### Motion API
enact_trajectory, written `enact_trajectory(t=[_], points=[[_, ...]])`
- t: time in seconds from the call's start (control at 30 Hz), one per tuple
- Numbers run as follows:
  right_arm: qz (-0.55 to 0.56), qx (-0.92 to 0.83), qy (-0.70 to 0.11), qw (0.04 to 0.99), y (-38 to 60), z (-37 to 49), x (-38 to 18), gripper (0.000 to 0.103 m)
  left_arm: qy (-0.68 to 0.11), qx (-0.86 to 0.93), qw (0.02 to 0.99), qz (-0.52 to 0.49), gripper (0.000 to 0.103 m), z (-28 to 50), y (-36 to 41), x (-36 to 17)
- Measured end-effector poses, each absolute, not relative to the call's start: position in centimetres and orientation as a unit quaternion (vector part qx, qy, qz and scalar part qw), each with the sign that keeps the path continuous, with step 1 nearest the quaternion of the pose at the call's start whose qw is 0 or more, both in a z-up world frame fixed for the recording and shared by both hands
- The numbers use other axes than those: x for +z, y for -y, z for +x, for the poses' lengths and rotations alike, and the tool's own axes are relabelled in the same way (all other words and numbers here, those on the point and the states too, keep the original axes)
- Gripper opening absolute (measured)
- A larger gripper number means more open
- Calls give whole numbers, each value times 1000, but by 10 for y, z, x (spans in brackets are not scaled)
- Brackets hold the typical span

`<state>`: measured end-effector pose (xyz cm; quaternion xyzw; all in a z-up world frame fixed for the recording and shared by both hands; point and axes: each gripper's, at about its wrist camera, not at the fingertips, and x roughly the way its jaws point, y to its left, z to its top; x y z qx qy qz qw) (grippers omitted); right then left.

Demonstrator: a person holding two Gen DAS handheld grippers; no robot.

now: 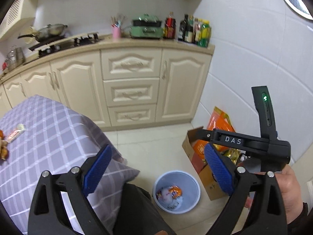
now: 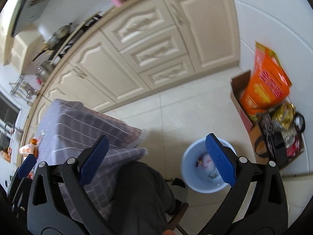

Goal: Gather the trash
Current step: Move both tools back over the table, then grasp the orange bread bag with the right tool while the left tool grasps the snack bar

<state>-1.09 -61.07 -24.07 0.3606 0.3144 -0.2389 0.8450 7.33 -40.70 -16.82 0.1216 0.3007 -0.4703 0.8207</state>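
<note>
Blue plastic bin [image 1: 177, 191] on pale floor tiles [image 1: 154, 148], holding crumpled trash [image 1: 172, 193]: an orange wrapper and white scraps. Left tool [image 1: 156, 173]: released, blue pads spread wide, nothing between them, held above the bin and the person's dark-trousered leg [image 1: 135, 205]. Right tool [image 2: 156, 160]: likewise released and empty, the bin just beyond its right pad. Left view alone shows the counter [image 1: 39, 137], covered in lilac check cloth, with a silver-and-red wrapper [image 1: 16, 132] and orange scraps [image 1: 3, 146] near its left edge, and the right hand [image 1: 287, 188] gripping the black handle of the other tool. Right view alone shows the full cardboard box [image 2: 252, 117] with an orange bag [image 2: 266, 82] and black-handled bag [image 2: 277, 143], standing near the bin by the wall. Open floor lies between bin, cloth corner and cream cabinets [image 1: 131, 90].
</note>
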Motion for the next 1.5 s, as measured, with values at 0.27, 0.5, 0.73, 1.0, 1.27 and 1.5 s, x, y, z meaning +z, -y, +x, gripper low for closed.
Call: enact_trajectory(t=[0.27, 0.5, 0.73, 1.0, 1.27, 1.5], points=[[319, -185, -286, 885, 565, 27, -186, 97, -269, -425, 859, 91, 94, 90, 348, -129], [285, -129, -275, 909, 514, 65, -151, 97, -259, -375, 887, 80, 94, 110, 292, -110], [229, -48, -278, 932, 447, 119, -123, 97, -248, -284, 924, 67, 94, 135, 211, -99], [163, 50, -306, 937, 361, 189, -125, 97, -288, -171, 942, 33, 94, 187, 106, -125], [114, 107, -341, 927, 300, 250, -149, 97, -354, -106, 928, 52, 94, 242, 66, -169], [58, 138, -345, 927, 259, 295, -152, 97, -413, -109, 902, 63, 93, 279, 70, -200]])
